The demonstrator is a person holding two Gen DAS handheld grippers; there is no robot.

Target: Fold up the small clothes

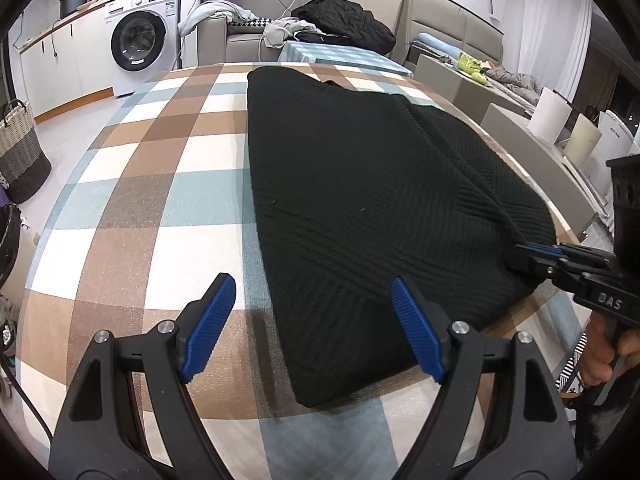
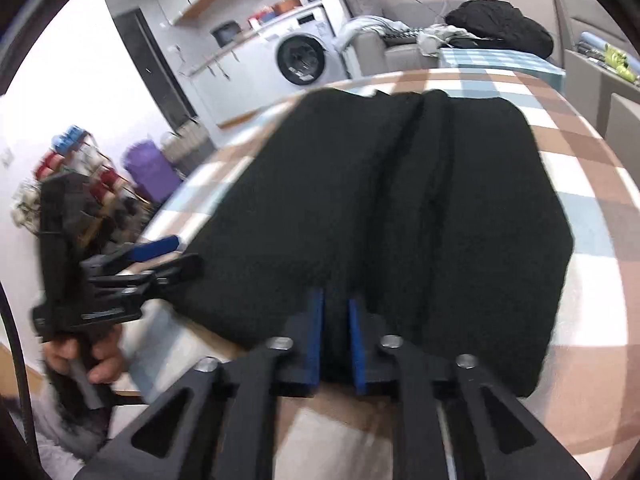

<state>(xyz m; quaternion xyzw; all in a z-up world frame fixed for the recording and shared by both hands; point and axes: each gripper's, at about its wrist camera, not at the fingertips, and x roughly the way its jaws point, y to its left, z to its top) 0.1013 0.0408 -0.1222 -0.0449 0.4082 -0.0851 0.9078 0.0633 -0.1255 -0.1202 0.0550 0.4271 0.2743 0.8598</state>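
A black ribbed knit sweater (image 1: 360, 184) lies partly folded on the checked tablecloth (image 1: 160, 200). My left gripper (image 1: 312, 320) is open and empty, low over the sweater's near left edge. My right gripper (image 2: 335, 340) is shut on the sweater's near hem (image 2: 336, 320), with a fold of the sweater (image 2: 400, 200) running away from it. In the left wrist view the right gripper (image 1: 528, 252) grips the sweater's right corner. In the right wrist view the left gripper (image 2: 168, 254) shows open at the left edge of the sweater.
A washing machine (image 1: 140, 40) and a woven basket (image 1: 20, 148) stand at the left. A sofa with a black coat (image 1: 348, 24) and other clothes is behind the table. Chairs (image 1: 552, 120) line the right side.
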